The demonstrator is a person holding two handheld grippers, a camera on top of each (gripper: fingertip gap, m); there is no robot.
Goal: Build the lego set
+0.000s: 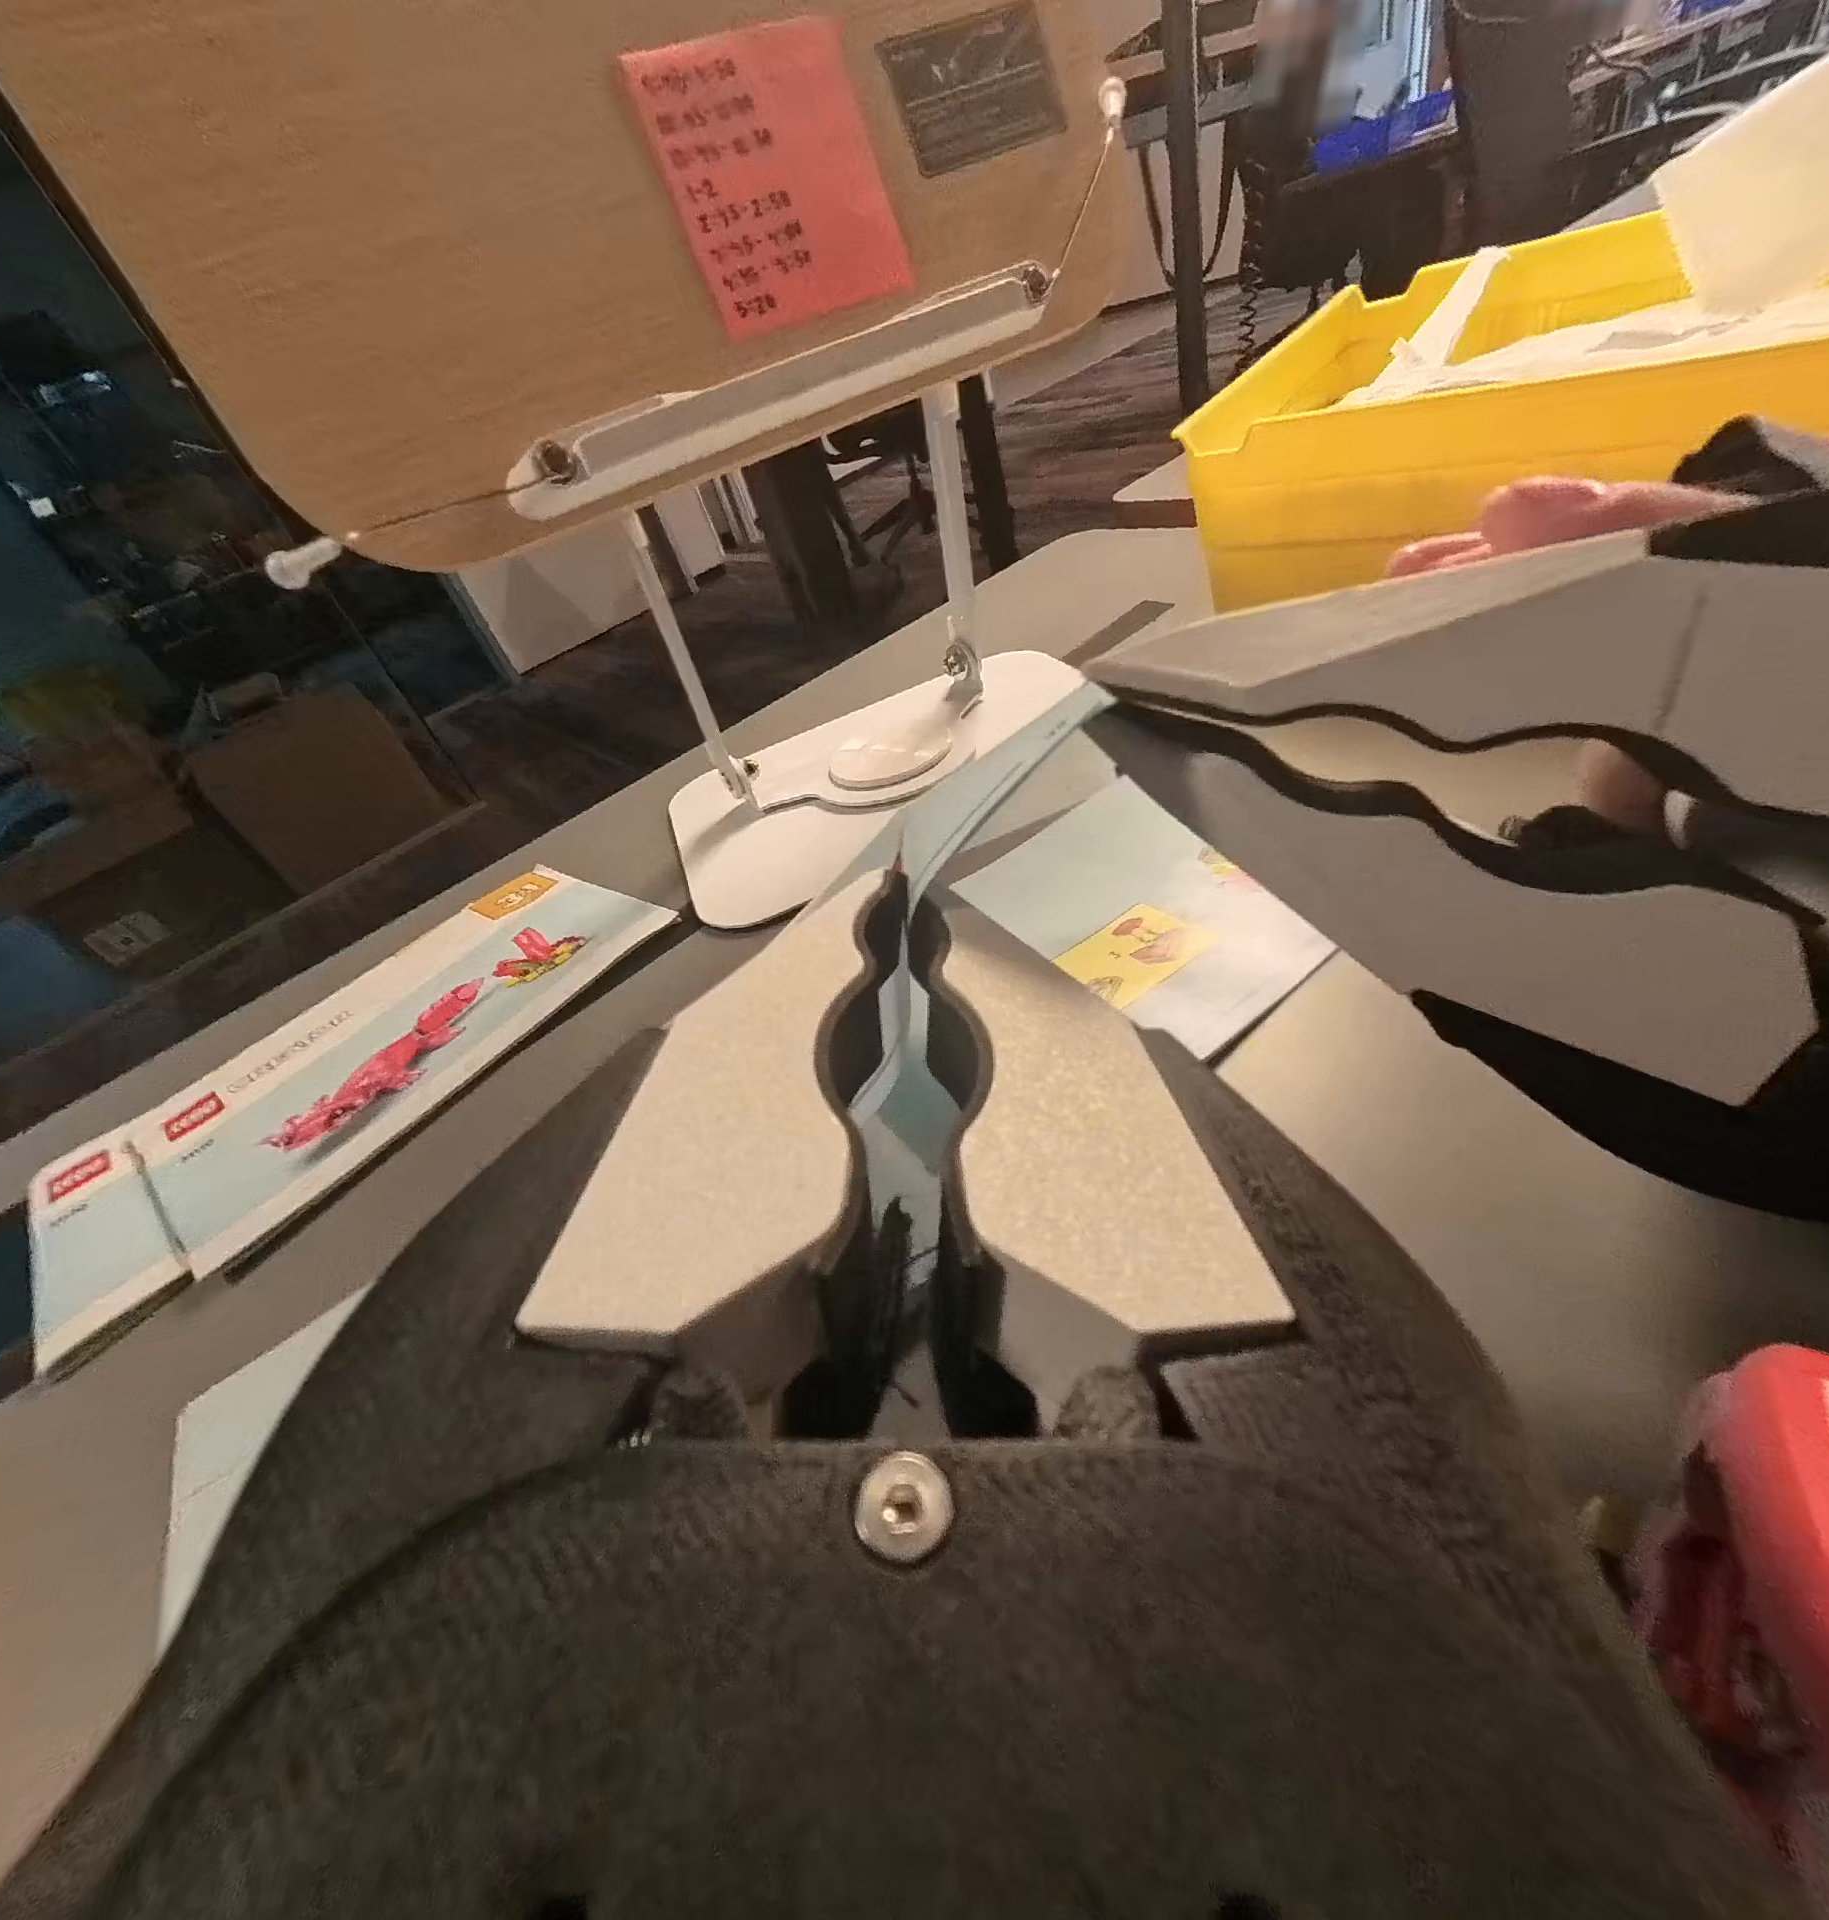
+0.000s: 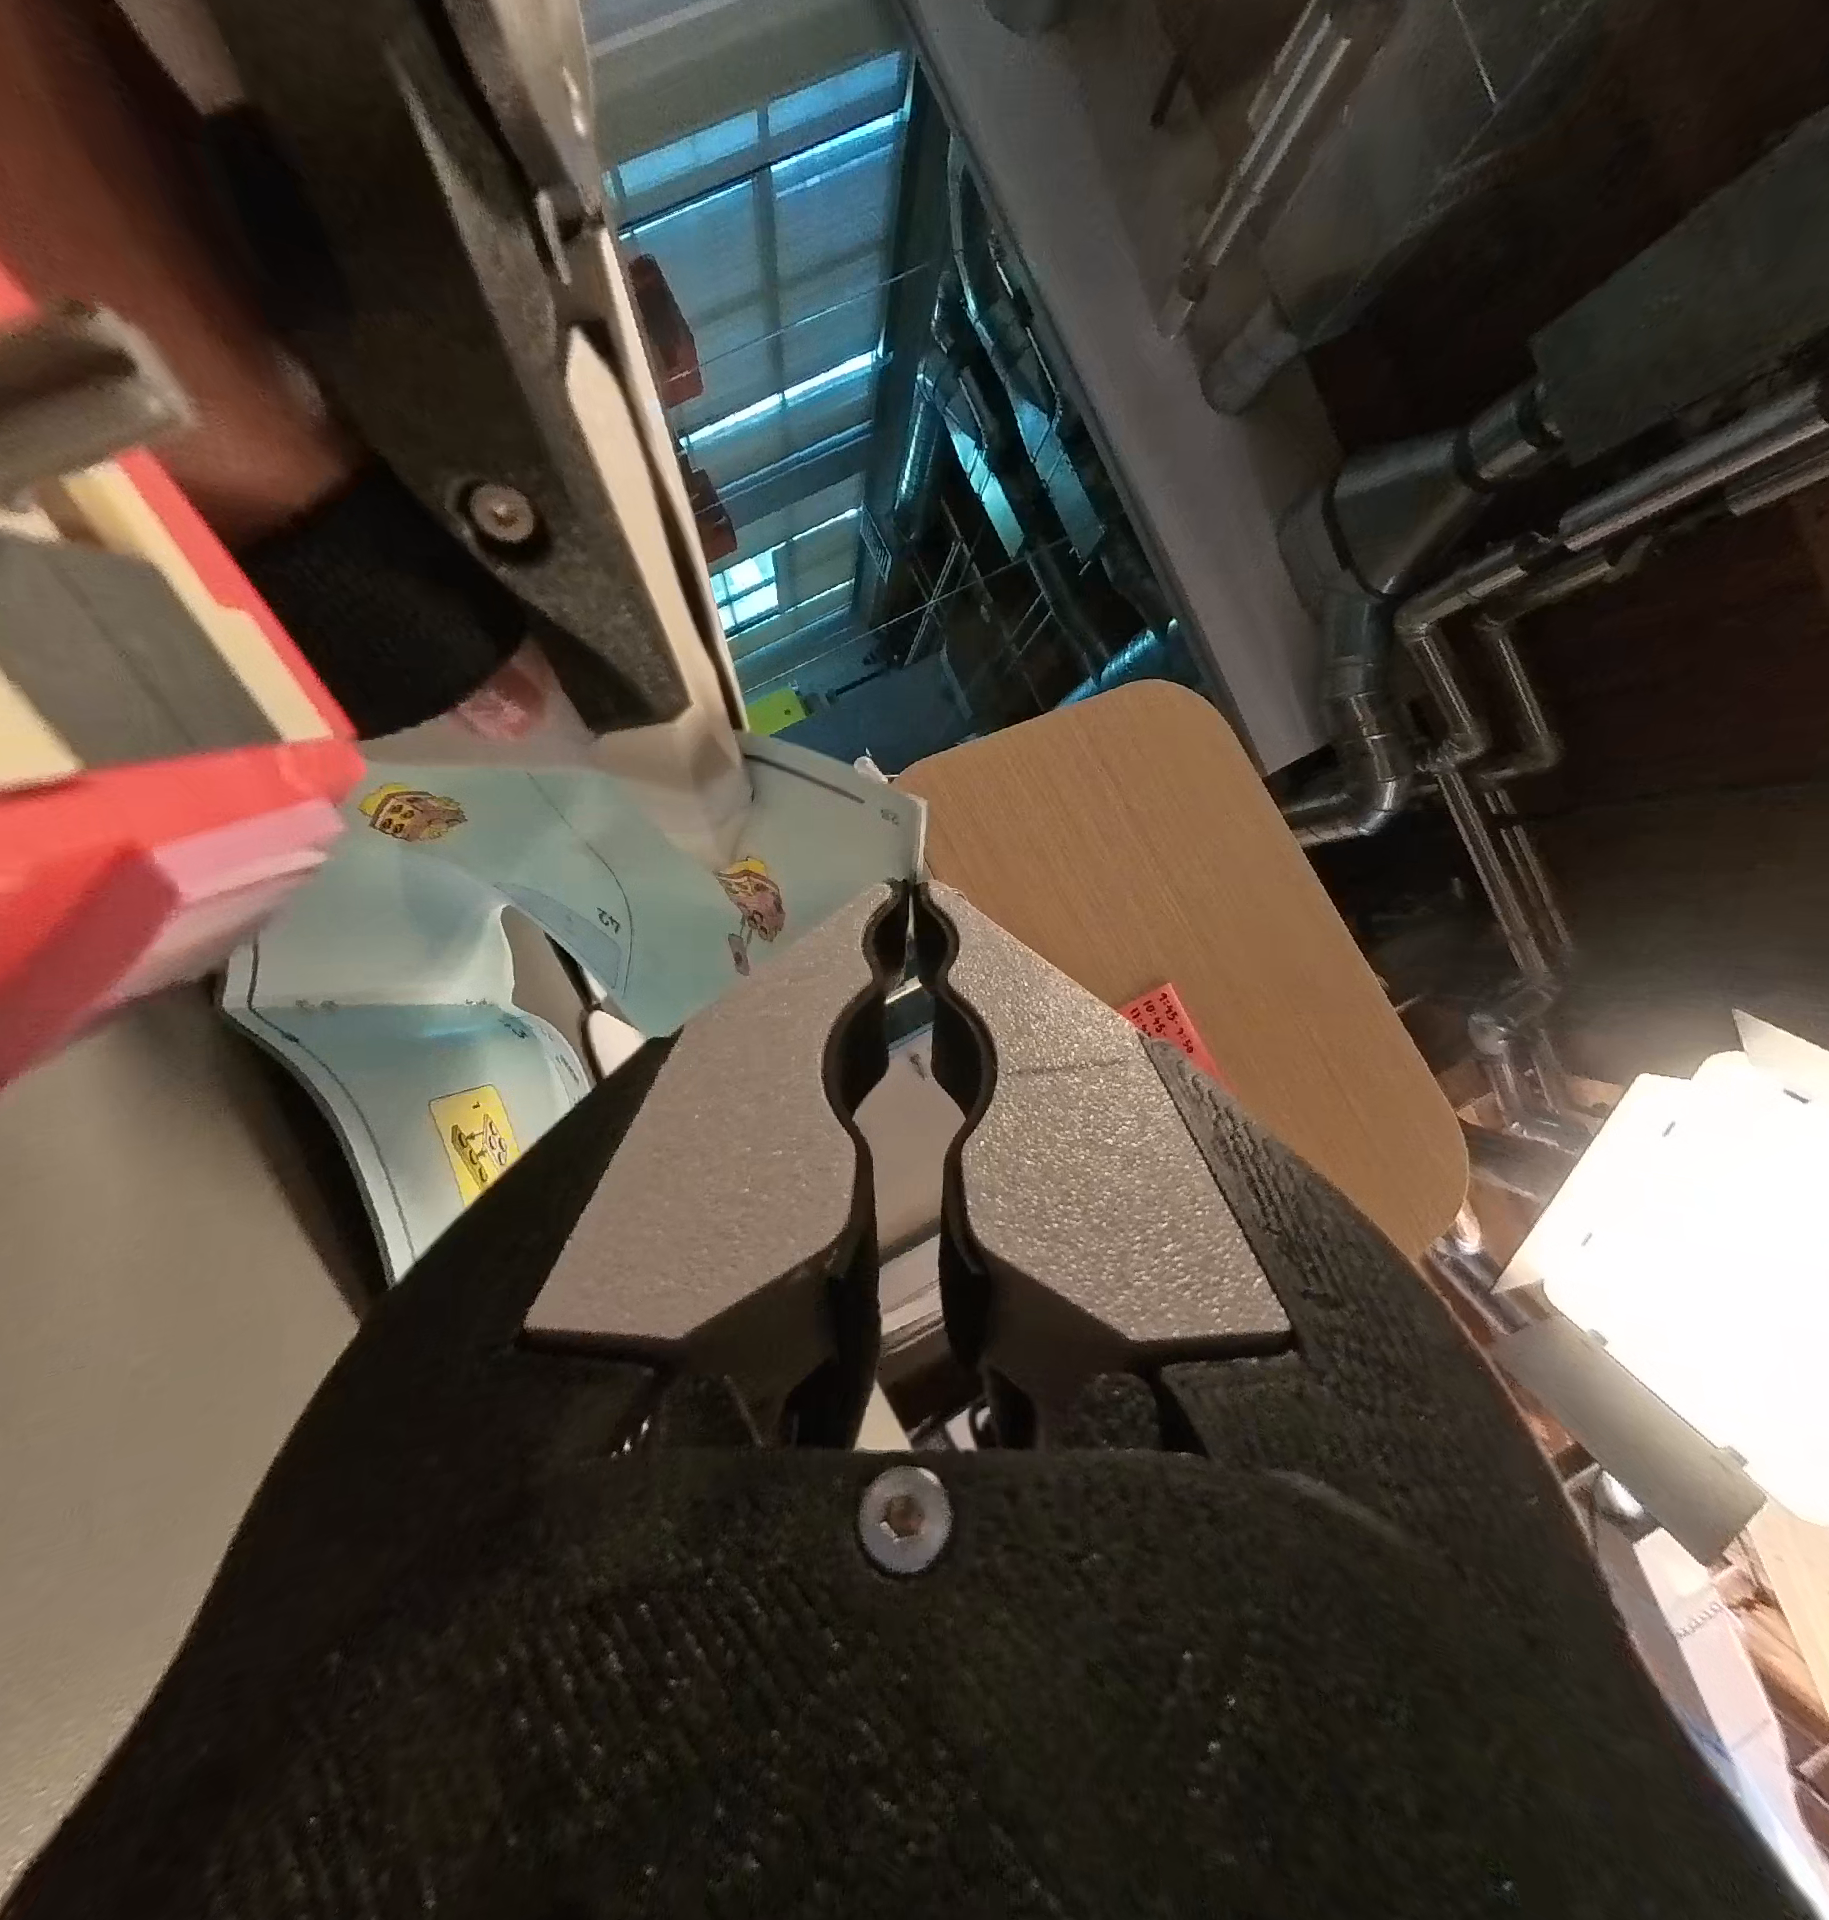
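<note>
in the left wrist view, the left tongs (image 1: 908,896) were pressed together on a pale blue page (image 1: 977,792) that stood on edge between their pads and curved away to the far right. that page rose from an open instruction booklet (image 1: 1196,951) lying on the grey tabletop (image 1: 1429,1132) just right of the tongs. a second booklet (image 1: 338,1060), closed, with a red model on its cover, lay flat to the left. a white stand (image 1: 775,821) just beyond carried a wooden board (image 1: 390,270) with a pink note (image 1: 770,171). the right tongs (image 1: 1112,681) reached in from the right, meeting the page's far end, with a yellow bin (image 1: 1409,457) behind them.

in the right wrist view, the right tongs (image 2: 908,885) were pinched shut on the edge of the same blue page (image 2: 671,883), which bowed off to the left. the left tongs (image 2: 728,774) held it farther along, coming down from above. the wooden board (image 2: 1149,894) stood just behind.
</note>
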